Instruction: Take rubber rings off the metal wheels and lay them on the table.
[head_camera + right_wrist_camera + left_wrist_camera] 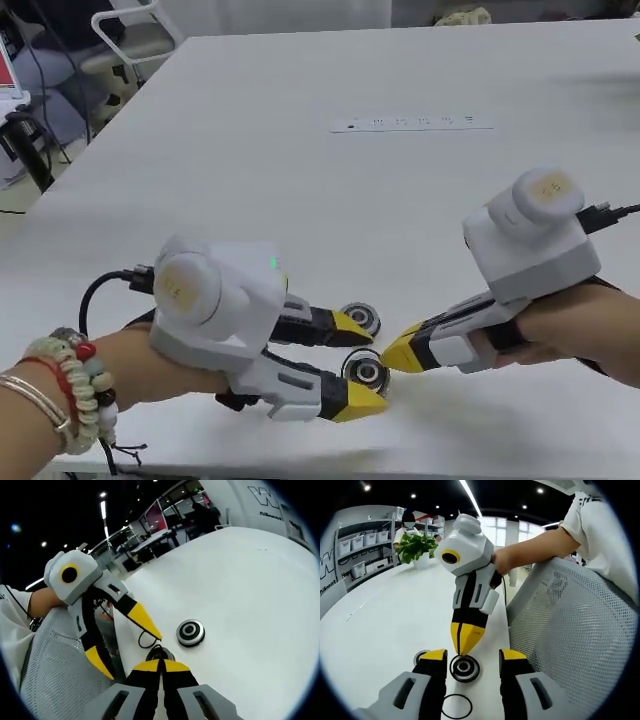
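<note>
The left gripper (358, 362), jaws spread, straddles the nearer dark-rimmed round metal wheel (366, 372) without pinching it, probably to keep it from sliding. This wheel lies flat on the white surface (300, 170) with its bore pointing up; being round, it has no long axis. A second metal wheel (360, 318) sits just beyond it, and a loose thin black rubber ring (456, 706) lies just left of it. At the wheel's right, the right gripper (398, 356), jaws pressed together, noses its rim, likely to pry.
</note>
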Motion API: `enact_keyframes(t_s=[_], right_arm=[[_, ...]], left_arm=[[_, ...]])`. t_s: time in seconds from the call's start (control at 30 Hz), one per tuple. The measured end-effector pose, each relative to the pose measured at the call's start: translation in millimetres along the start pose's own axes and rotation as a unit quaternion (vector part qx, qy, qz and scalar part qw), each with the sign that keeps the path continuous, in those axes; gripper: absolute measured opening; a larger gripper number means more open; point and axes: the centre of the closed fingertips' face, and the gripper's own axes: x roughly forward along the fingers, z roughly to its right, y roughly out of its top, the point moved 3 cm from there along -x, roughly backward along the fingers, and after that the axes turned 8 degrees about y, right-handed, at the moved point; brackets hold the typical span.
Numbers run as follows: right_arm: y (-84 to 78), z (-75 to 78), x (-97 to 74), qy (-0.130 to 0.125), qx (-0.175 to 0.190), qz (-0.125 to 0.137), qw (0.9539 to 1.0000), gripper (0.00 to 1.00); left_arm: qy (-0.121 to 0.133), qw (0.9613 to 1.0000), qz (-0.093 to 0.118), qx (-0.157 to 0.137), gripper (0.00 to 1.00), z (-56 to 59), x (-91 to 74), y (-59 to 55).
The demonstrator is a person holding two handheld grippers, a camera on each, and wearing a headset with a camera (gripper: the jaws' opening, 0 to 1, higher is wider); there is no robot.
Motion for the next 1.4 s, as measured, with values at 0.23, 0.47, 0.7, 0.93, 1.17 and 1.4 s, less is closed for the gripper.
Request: enact_keyframes(t_s=[0.23,0.47,0.7,0.93,1.17,1.4], right_arm=[[1.6,-2.2,-1.2,0.003,0.000,0.005,1.0000,0.00],[2.8,-2.8,-3.5,0.004,-0.001,0.009,1.0000,0.00],[4.7,-5.3,-4.6,0.007,-0.003,0.011,0.9999,0.00],[7.1,-7.3,-6.4,0.008,-0.005,0.015,0.9998,0.00],[13.1,-8.4,-11.5,0.008,-0.005,0.030,0.9995,0.00],[21.6,-9.0,-19.7,0.004,-0.006,0.052,0.9986,0.00]], left_arm=[[-0.001,1.0000,0.001,-0.005,0.65,1.0,-17.1,14.8],[0.014,0.9998,0.009,-0.007,0.76,2.6,-41.0,24.8],[0.055,0.9984,0.011,0.001,0.80,-2.1,-68.2,28.4],[0.094,0.9955,0.017,-0.003,0.81,-3.5,-90.8,27.1],[0.138,0.9899,0.027,-0.019,0.81,-3.1,-107.3,18.7],[0.159,0.9849,0.034,-0.059,0.81,1.7,-110.8,2.8]])
